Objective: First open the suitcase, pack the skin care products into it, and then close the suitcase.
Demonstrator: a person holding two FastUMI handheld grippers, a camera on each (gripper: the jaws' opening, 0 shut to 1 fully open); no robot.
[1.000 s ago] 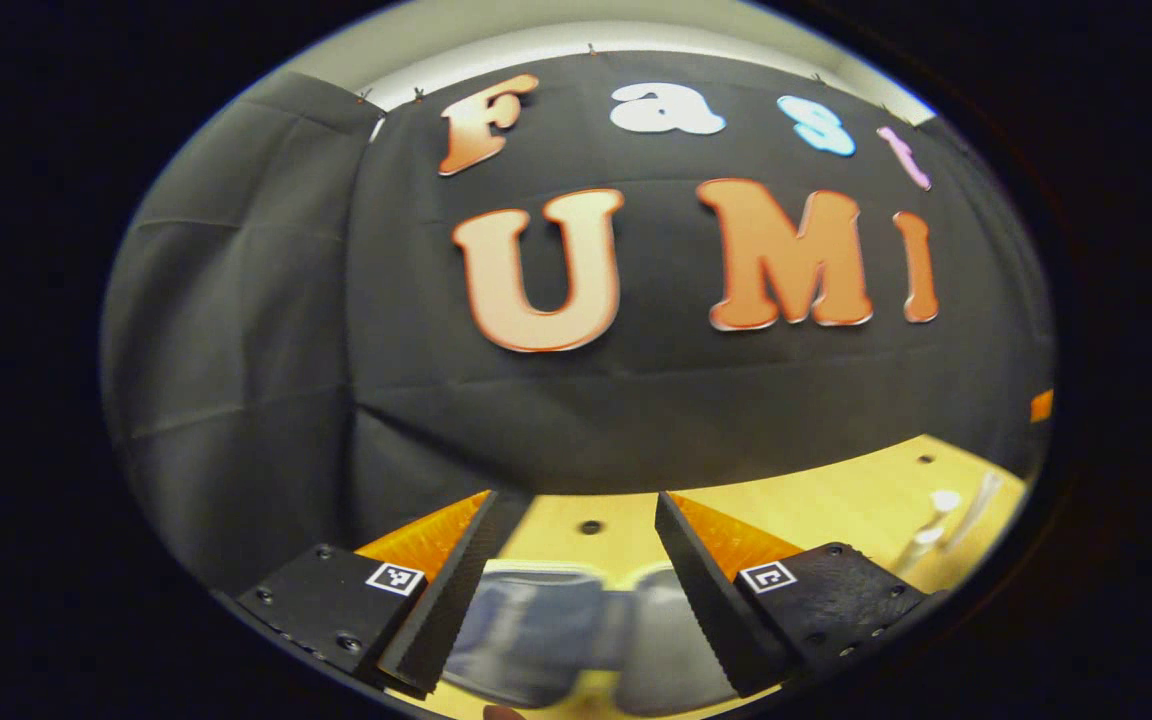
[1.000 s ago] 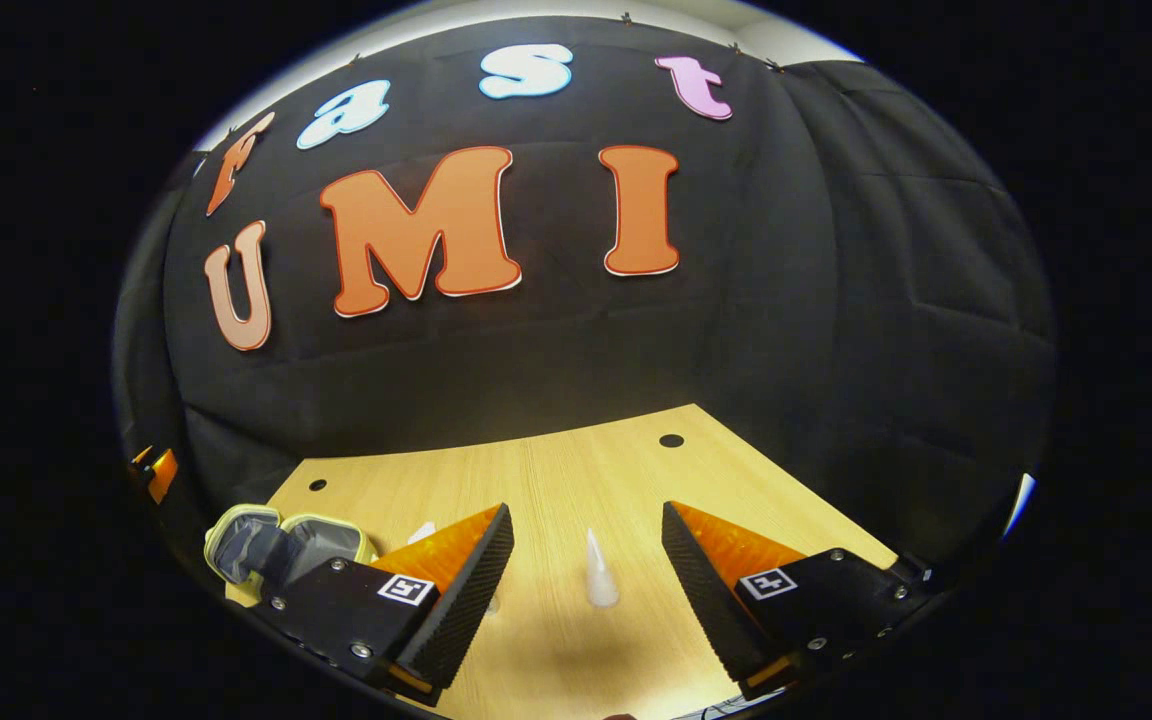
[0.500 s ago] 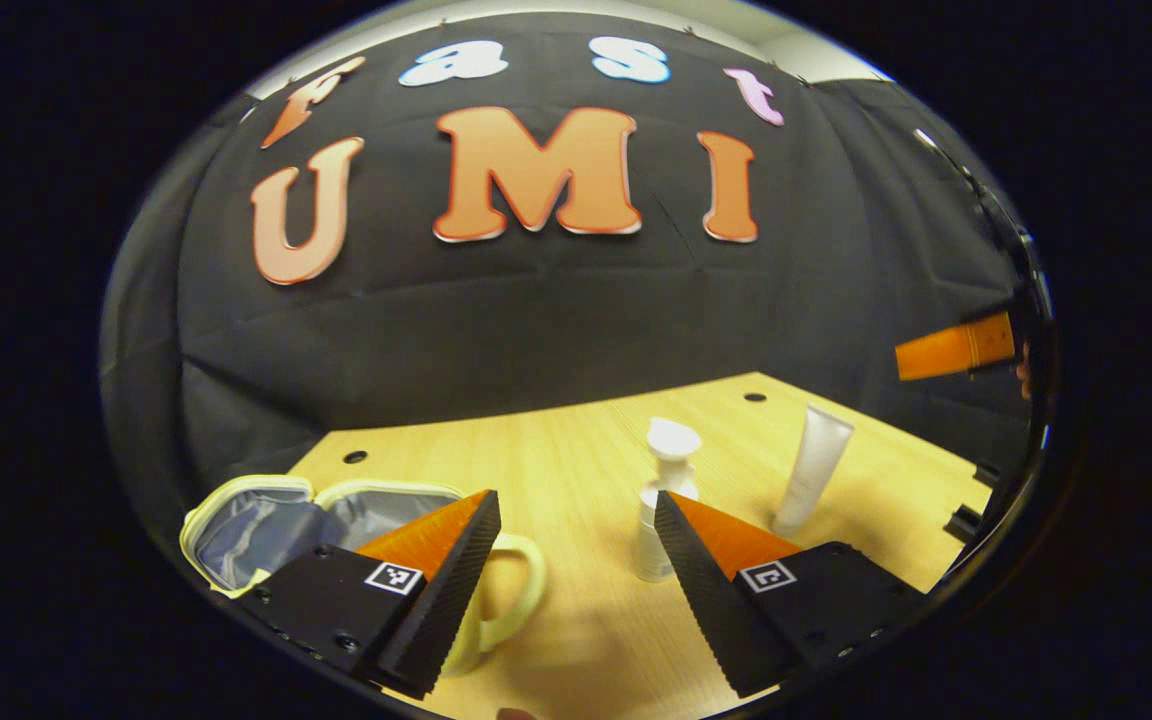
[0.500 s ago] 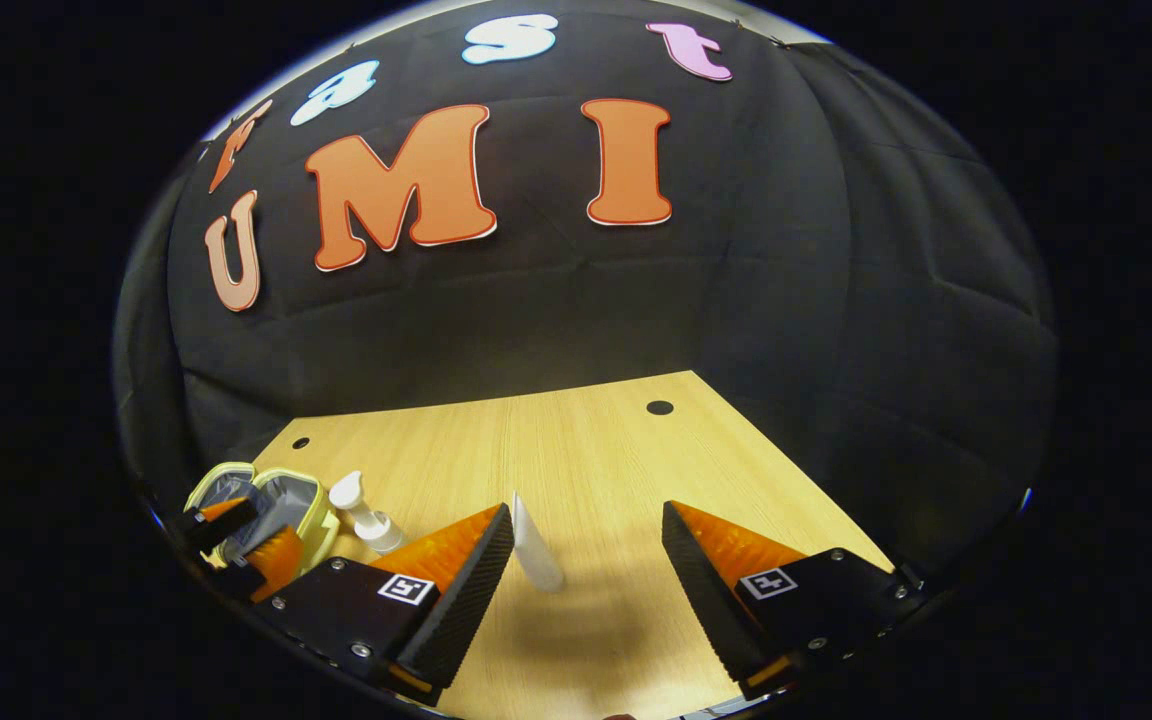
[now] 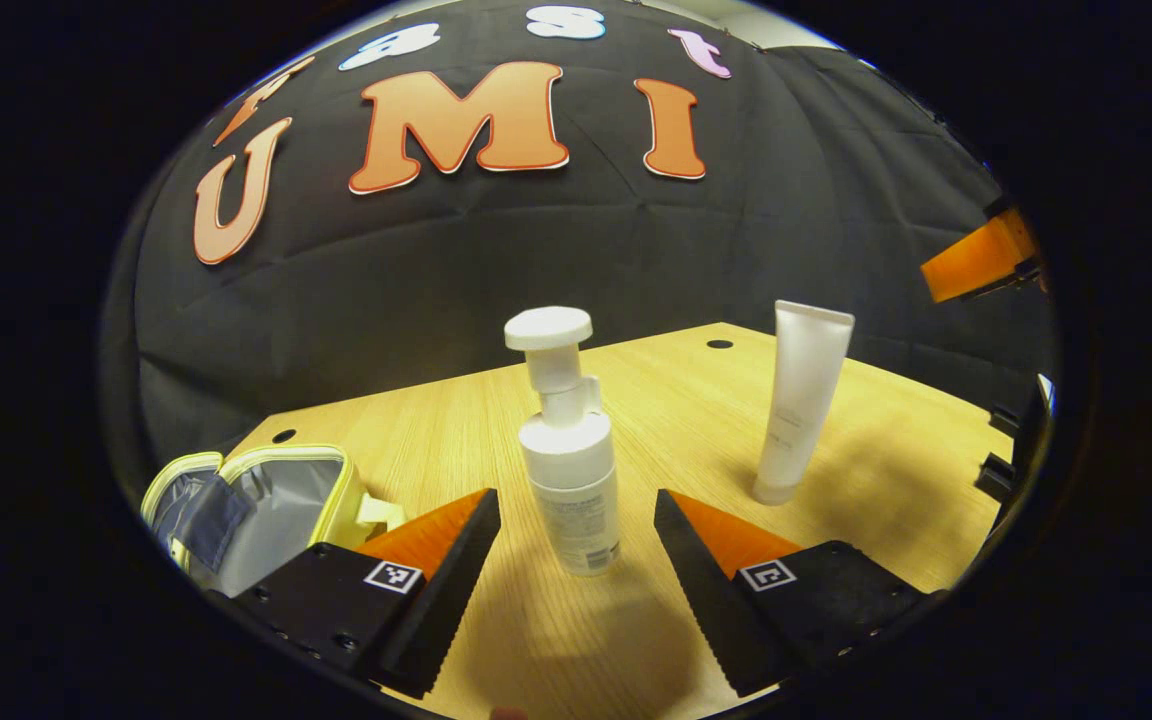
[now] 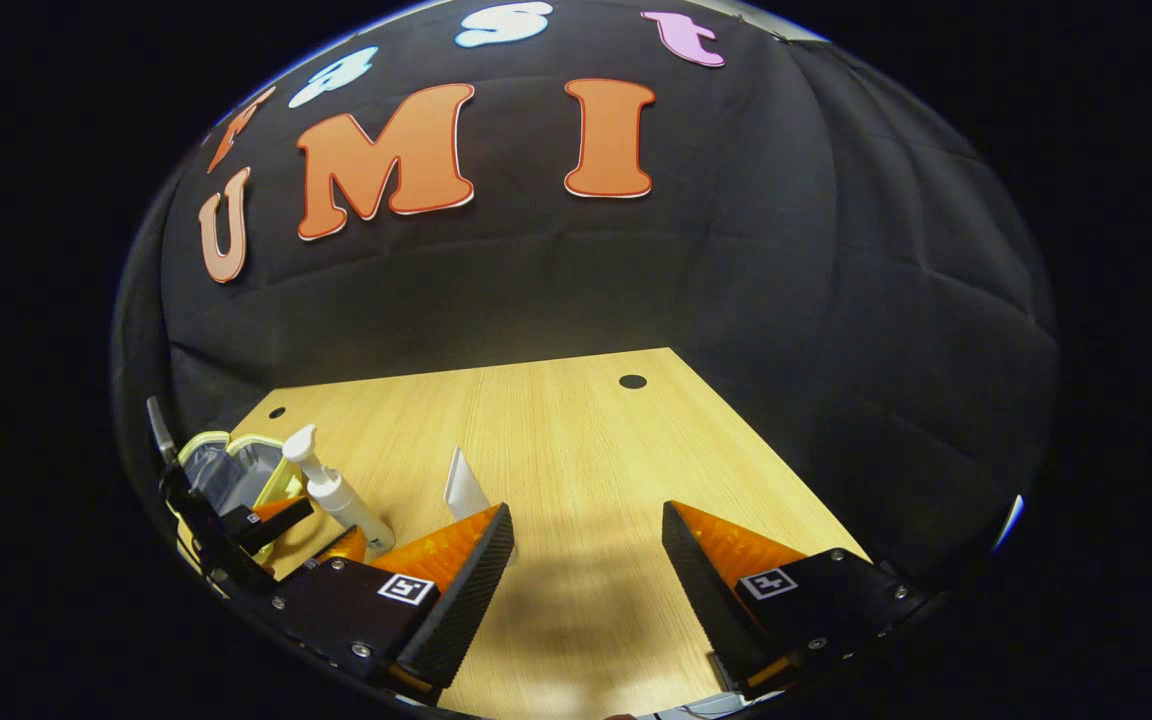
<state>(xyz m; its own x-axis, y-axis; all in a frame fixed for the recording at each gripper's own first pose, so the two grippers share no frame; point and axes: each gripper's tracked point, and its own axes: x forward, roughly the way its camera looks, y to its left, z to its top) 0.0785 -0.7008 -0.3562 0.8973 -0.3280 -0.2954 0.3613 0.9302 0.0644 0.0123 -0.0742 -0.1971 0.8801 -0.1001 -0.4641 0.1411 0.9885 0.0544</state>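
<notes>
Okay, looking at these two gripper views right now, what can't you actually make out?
- Suitcase: in the left gripper view, the left tool and the picture's edge cut off its near part, so any contents stay unknown.
- Tube: in the right gripper view, the right tool covers its base.
- Pump bottle: label print too small to make out in the left gripper view.
- Table: its near edge lies below both tools.
</notes>
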